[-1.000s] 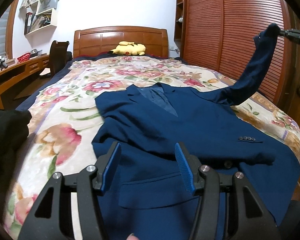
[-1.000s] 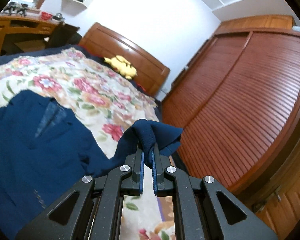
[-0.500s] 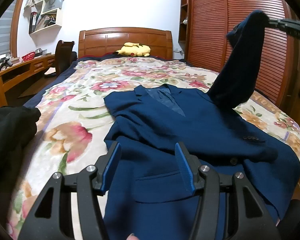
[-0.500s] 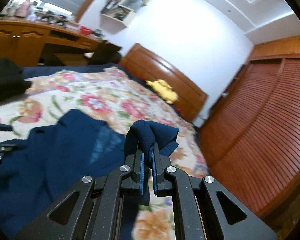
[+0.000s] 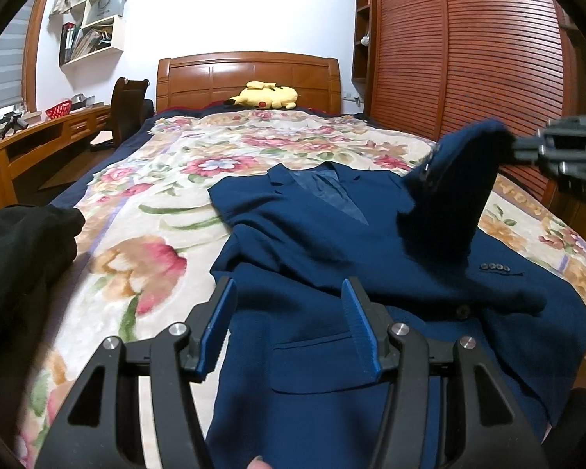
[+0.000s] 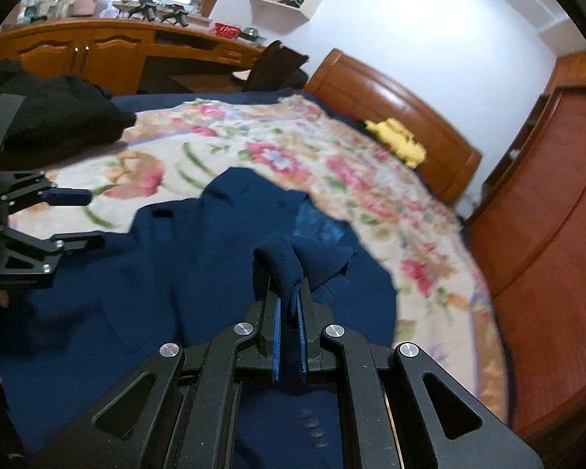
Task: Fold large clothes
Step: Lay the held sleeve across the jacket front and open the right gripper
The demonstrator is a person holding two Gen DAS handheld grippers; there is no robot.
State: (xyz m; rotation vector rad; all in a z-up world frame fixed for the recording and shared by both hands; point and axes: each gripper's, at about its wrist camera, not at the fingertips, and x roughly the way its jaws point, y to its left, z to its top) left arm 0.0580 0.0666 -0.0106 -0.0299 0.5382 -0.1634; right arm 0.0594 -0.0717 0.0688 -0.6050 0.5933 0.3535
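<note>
A navy blue suit jacket (image 5: 332,258) lies face up on the floral bedspread (image 5: 144,211), collar toward the headboard. My right gripper (image 6: 287,305) is shut on the end of the jacket's sleeve (image 6: 289,262) and holds it above the jacket's chest; the raised sleeve (image 5: 449,195) and that gripper (image 5: 527,148) show at the right of the left wrist view. My left gripper (image 5: 289,320) is open and empty, low over the jacket's lower left front near the pocket. It also shows at the left of the right wrist view (image 6: 74,219).
A black garment (image 5: 15,258) lies at the bed's left edge. A yellow plush toy (image 5: 265,95) sits by the wooden headboard (image 5: 246,78). A slatted wardrobe (image 5: 468,47) runs along the right side. A desk (image 5: 27,144) and chair (image 5: 129,105) stand at the left.
My right gripper has carried the sleeve from high at the right, inward and down over the jacket's chest. My left gripper has stayed open over the lower front.
</note>
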